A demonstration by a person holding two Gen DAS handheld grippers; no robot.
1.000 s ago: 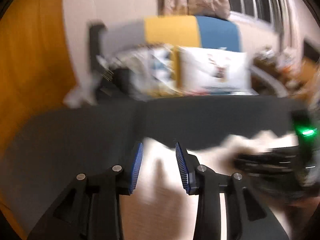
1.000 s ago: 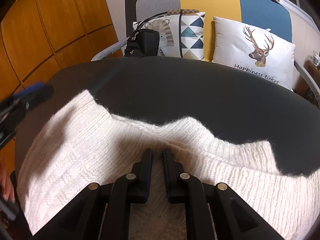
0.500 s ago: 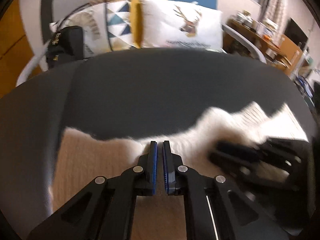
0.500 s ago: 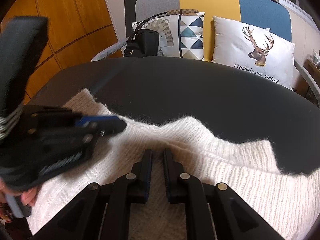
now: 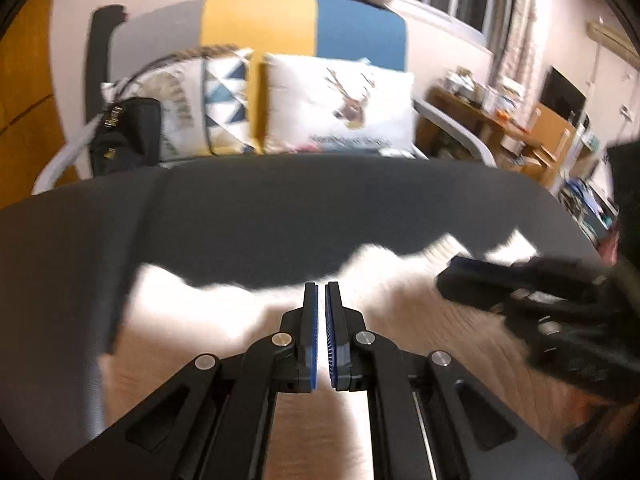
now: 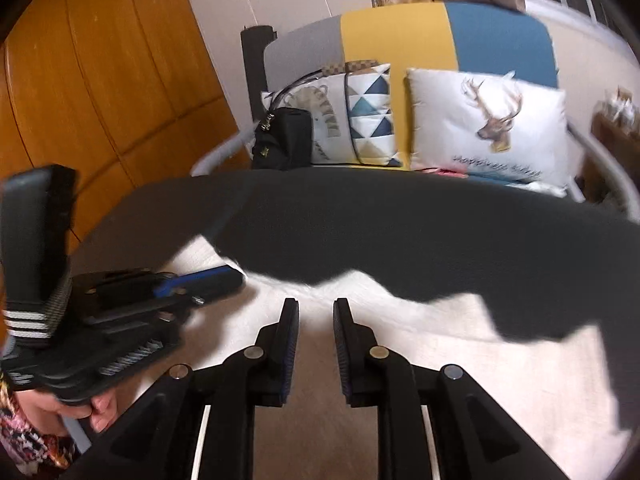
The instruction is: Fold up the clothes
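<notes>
The white ribbed-knit sweater (image 6: 460, 360), spread on the dark grey table (image 6: 400, 220), looks soft, limp and stretchy, best pinched at an edge; left gripper (image 5: 321, 300) is closed with no knit visibly pinched, right gripper (image 6: 316, 316) opening, empty.

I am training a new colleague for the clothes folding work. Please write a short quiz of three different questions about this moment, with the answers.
1. True or false: the left gripper has its jaws wide apart.
2. What lies between the fingers of the right gripper? A) a fold of the white sweater; B) nothing, only a gap over the knit; C) the black bag.
3. Fill in: the pillow on the sofa shows a ____ head.

Key
1. False: they are shut, with only a thin slit between the blue pads.
2. B; the jaws are opening.
3. Deer.
</notes>
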